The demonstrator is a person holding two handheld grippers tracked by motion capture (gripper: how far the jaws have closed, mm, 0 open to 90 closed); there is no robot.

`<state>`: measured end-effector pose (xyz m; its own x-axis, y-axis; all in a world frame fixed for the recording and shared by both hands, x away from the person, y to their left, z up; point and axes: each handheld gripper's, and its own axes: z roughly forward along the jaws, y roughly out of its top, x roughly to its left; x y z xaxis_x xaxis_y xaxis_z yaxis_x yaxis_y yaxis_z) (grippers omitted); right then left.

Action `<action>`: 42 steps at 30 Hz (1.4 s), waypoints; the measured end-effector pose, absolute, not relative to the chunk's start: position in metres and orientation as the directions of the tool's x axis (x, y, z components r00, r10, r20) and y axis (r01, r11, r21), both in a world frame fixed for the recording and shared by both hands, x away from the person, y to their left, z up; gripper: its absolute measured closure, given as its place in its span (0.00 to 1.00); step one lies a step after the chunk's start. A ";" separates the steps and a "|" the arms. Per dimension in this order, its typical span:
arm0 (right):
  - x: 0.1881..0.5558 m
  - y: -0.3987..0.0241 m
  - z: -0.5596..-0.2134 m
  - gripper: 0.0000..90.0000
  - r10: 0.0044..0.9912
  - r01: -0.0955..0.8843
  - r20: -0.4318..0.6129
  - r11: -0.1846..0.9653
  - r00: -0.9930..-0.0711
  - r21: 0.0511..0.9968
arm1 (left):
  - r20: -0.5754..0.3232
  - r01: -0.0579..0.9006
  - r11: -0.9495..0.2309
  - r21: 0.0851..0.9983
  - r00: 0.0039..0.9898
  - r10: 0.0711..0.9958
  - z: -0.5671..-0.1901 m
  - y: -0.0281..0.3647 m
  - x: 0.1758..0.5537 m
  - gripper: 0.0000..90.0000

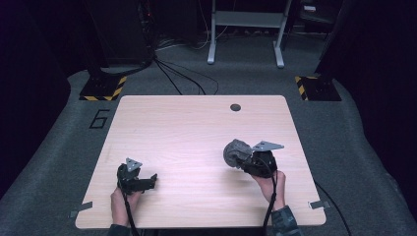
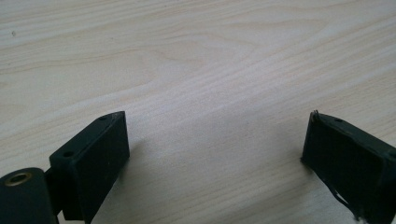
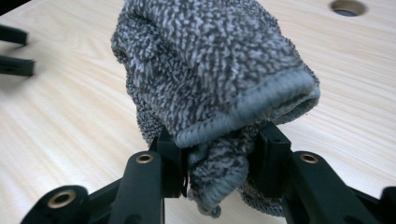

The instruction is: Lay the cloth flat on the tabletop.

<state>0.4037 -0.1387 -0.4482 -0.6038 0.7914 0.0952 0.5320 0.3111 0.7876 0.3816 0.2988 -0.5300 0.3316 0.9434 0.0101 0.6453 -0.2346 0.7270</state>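
Note:
A bundled grey speckled cloth (image 1: 236, 153) hangs above the right half of the wooden table (image 1: 196, 128), pinched in my right gripper (image 1: 246, 162). In the right gripper view the cloth (image 3: 210, 65) bulges up over the jaws, and both black pads (image 3: 170, 163) press into its lower folds; that gripper (image 3: 218, 165) is shut on it. My left gripper (image 1: 150, 181) rests low over the table's front left, held by a hand. Its jaws stand wide apart in the left gripper view (image 2: 215, 140), with bare wood between them.
A round cable hole (image 1: 235, 107) sits near the table's far edge. Beyond the table lie grey carpet, floor cables (image 1: 177, 73) and a white frame's legs (image 1: 246, 29). Tape tabs mark the front corners (image 1: 319, 204).

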 end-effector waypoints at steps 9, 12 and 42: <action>0.396 -0.099 -0.458 0.68 0.731 0.520 0.101 0.374 -0.675 0.768 | 0.010 0.645 -0.235 0.727 0.332 0.943 -0.530 0.299 0.382 0.08; 0.394 -0.086 -0.465 0.67 0.705 0.523 0.112 0.399 -0.700 0.753 | 0.011 0.644 -0.233 0.729 0.329 0.944 -0.530 0.299 0.382 0.08; 0.373 -0.116 -0.472 0.25 0.727 0.522 0.116 0.362 -0.676 0.772 | -0.033 0.540 -0.262 0.800 0.476 0.879 -0.494 0.267 0.368 0.04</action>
